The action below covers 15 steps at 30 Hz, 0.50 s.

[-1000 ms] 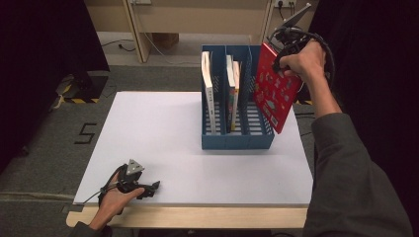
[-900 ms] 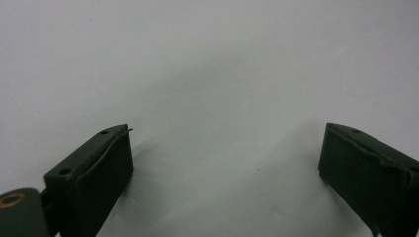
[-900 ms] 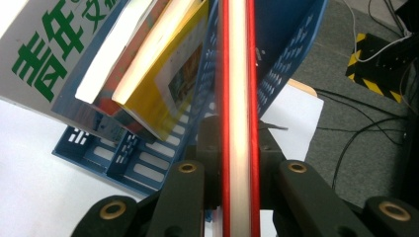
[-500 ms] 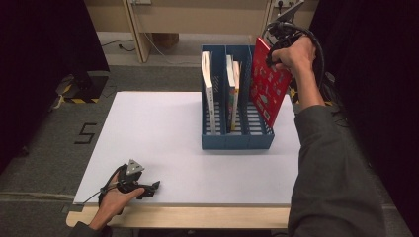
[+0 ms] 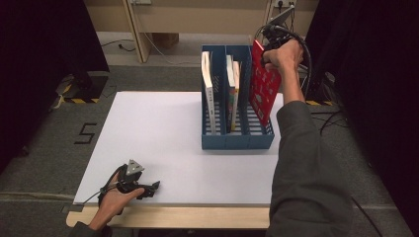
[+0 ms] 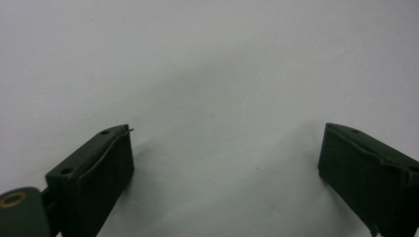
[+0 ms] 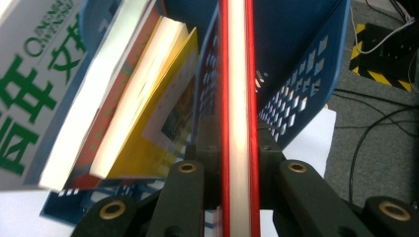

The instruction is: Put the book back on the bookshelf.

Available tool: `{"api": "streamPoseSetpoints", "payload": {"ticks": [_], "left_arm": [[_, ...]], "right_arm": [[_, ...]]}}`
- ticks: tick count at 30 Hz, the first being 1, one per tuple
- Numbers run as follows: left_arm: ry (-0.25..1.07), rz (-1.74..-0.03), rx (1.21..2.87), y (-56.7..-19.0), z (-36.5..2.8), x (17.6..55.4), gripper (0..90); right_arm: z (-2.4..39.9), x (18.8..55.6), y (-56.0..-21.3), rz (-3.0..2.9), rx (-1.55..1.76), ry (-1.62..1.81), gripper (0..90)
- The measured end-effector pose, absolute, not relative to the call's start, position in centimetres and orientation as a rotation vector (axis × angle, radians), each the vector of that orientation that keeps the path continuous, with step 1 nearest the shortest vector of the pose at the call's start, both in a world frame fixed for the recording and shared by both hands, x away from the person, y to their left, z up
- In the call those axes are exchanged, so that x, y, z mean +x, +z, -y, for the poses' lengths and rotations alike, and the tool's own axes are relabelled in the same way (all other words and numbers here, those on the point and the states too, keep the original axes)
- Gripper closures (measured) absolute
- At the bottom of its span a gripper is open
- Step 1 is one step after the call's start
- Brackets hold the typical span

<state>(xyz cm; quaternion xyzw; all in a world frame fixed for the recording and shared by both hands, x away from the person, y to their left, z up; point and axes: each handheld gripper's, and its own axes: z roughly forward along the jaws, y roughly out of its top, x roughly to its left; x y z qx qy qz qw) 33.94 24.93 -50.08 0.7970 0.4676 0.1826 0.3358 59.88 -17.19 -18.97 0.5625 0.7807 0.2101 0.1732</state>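
My right gripper (image 7: 236,163) pinches the red book (image 5: 262,89) by its edge, tilted in the rightmost compartment of the blue file rack (image 5: 237,140) at the table's (image 5: 148,128) far right. My left gripper (image 5: 148,187) rests at the near left edge, jaws spread over bare white tabletop.
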Motion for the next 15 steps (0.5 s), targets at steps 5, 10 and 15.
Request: {"api": "streamPoseSetpoints", "payload": {"ticks": [5, 10, 15], "left_arm": [[0.476, -1.22, 2.078, -50.1, -24.9, 33.9, 6.1], [0.475, -1.22, 2.078, -50.1, -24.9, 33.9, 6.1], [0.477, -1.219, 2.077, -50.1, -24.9, 33.9, 6.1]], "right_arm": [[17.1, 60.8, -20.4, -2.195, 1.641, 0.608, 79.6], [16.9, 61.6, -21.6, -2.196, 1.656, 0.589, 79.6], [16.7, 62.2, -22.5, -2.186, 1.684, 0.601, 79.5]]}}
